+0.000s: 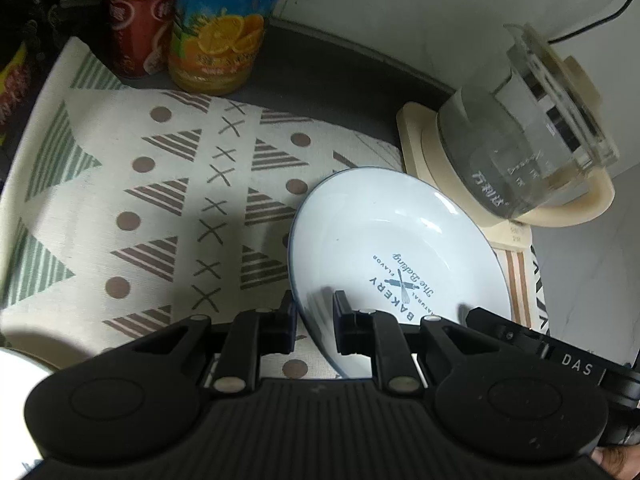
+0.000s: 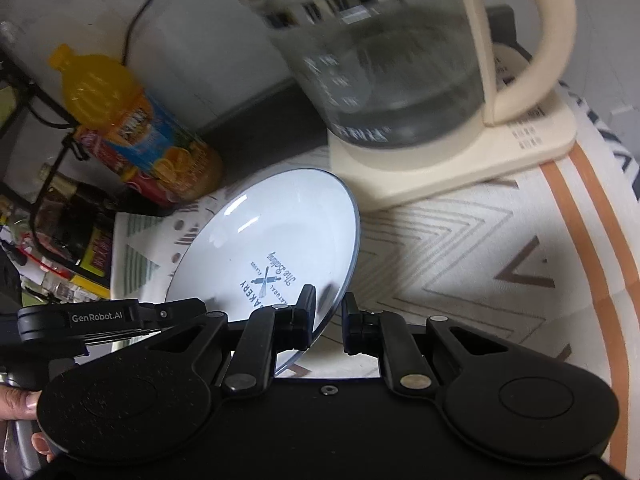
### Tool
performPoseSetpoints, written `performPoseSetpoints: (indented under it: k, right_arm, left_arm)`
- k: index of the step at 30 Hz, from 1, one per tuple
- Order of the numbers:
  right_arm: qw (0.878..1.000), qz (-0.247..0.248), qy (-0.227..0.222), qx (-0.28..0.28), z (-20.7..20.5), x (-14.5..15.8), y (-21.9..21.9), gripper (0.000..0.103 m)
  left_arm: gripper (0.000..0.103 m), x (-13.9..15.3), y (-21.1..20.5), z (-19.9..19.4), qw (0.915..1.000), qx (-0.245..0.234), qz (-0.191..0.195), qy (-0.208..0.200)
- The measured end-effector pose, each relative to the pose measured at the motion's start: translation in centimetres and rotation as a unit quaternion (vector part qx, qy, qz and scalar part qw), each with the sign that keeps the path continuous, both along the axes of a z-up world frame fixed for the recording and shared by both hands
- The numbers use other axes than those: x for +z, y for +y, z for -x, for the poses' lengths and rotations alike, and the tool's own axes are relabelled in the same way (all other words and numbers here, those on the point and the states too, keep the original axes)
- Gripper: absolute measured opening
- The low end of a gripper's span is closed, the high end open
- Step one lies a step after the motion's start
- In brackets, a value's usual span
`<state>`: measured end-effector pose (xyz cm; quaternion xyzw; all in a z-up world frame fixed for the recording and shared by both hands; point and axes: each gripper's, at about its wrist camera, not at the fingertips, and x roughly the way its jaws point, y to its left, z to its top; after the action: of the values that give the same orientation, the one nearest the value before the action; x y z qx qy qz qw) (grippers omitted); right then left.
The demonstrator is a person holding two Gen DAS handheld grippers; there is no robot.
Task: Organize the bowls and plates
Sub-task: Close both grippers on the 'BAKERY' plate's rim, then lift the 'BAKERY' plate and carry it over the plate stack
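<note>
Patterned tablecloth [image 1: 168,184] covers the table; glass kettle [image 1: 528,148] at its far edge. Your left gripper [image 1: 314,304] and right gripper [image 2: 329,300] each pinch the tilted bakery plate's [image 1: 392,240] rim.

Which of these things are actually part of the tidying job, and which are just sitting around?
Part of the job:
- white plate, gripped at its rim by the left tool and right tool

Just lying about:
- glass kettle
- orange juice bottle
- red can
- patterned cloth
</note>
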<state>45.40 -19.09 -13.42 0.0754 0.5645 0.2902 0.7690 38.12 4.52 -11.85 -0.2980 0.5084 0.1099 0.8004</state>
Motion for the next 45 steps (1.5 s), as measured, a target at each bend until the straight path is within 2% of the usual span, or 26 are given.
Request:
performPoseSetpoints:
  k: [12, 24, 34, 45]
  right_arm:
    - [0.998, -0.022, -0.040, 0.031, -0.3, 2.2, 1.7, 0.013]
    - [0.995, -0.021, -0.085, 0.049, 0.5, 5.9, 4.9, 0.013]
    - [0.994, -0.017, -0.091, 0.054, 3.8, 7.1, 9.0, 0.013]
    - [0.995, -0.008, -0.082, 0.052, 8.9, 6.9, 11.9, 0.013]
  left_arm:
    - [0.016, 3.0, 0.9, 1.0, 0.9989, 0.024, -0.027, -0.029]
    - [0.016, 5.4, 3.2, 3.2, 0.9966, 0.040, -0.018, -0.070]
    - [0.016, 6.8, 6.3, 7.0, 0.9948, 0.046, -0.016, -0.089]
    - [0.016, 7.4, 9.7, 11.8, 0.9953, 0.049, -0.017, -0.081]
